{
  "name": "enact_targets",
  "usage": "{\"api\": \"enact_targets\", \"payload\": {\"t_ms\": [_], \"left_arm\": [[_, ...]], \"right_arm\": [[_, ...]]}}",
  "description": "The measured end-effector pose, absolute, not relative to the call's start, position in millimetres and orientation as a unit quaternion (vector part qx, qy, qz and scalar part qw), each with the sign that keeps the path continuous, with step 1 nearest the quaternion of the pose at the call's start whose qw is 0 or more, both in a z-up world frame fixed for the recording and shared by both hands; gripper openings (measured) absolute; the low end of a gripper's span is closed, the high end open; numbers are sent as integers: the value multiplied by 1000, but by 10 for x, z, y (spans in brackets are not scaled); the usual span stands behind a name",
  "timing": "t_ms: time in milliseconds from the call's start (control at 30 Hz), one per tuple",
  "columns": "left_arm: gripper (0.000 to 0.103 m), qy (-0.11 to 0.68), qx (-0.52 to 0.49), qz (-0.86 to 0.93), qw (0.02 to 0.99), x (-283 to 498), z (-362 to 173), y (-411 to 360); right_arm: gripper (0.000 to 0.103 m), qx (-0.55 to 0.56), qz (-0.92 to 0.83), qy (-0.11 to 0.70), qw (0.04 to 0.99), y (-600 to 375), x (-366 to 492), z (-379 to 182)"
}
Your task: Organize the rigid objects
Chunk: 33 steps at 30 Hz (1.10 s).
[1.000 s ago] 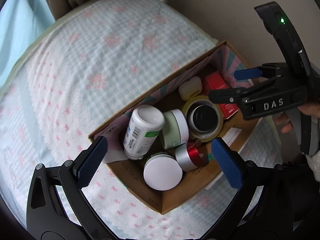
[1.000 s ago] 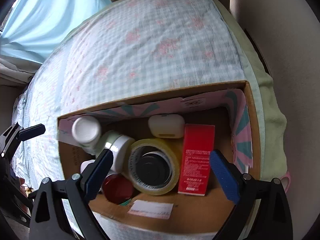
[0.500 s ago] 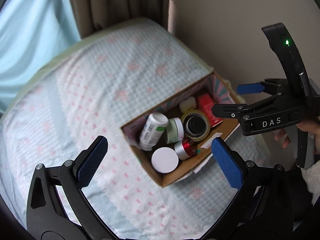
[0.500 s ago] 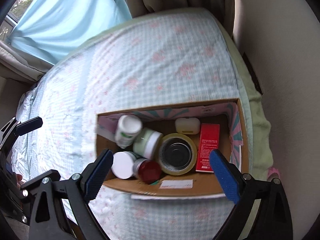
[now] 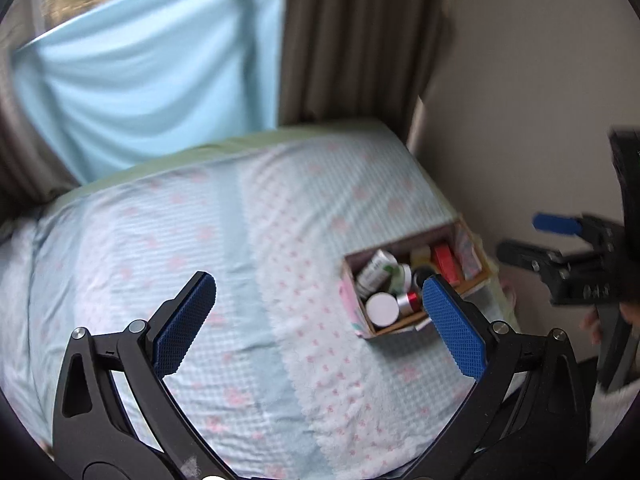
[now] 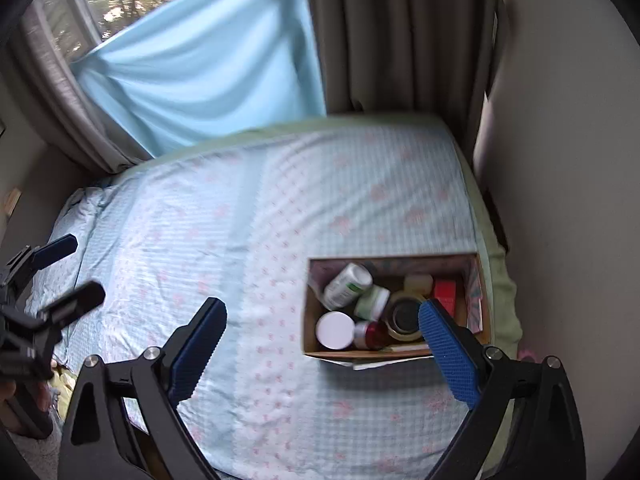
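Observation:
A cardboard box [image 6: 482,300] [image 5: 354,320] stands on the bed near its right edge. It holds a white bottle [image 6: 346,285], a white-lidded jar [image 6: 335,330], a green-and-white jar [image 6: 372,302], a red-and-silver tin [image 6: 370,334], a roll of tape [image 6: 404,318], a red carton [image 6: 445,294] and a small cream case [image 6: 418,282]. My left gripper [image 5: 320,318] is open and empty, high above the bed, left of the box. My right gripper [image 6: 322,346] is open and empty, high above the box's left end. Each gripper also shows in the other's view: the right one [image 5: 560,248], the left one [image 6: 60,272].
The bed [image 6: 240,220] has a light blue checked cover with pink flowers. A beige wall [image 6: 560,160] runs along its right side. Brown curtains [image 6: 400,32] and a light blue cloth [image 6: 200,72] hang behind the bed's far end, under a window.
Both grippers have pulled back and up, away from the box, which now looks small. Both stay open and empty. The objects in the box have not moved.

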State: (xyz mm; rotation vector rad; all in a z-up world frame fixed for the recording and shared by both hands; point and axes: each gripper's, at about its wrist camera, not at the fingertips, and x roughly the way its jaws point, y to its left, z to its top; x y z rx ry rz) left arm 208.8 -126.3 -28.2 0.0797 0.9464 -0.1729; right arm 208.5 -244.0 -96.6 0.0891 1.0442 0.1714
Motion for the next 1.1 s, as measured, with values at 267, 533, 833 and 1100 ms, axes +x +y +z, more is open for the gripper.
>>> {"api": "enact_targets", "payload": {"t_ms": [267,533,833,1100], "left_arm": [[103,362,12,-8,932,1311,312,-730],[103,299,24,23,954,742,497,-645],[103,279,21,22,960,663,583,-641],[103,281,12,17,959,696,601,-633]], "right_arm": [[96,8,70,401,913,-1872,1427,-237],[96,-23,55,328,943,-1629,1019,-61],[96,-12,45,322,946,-1646,911,-32],[96,-9,43,320,946,-1668,899,-27]]}}
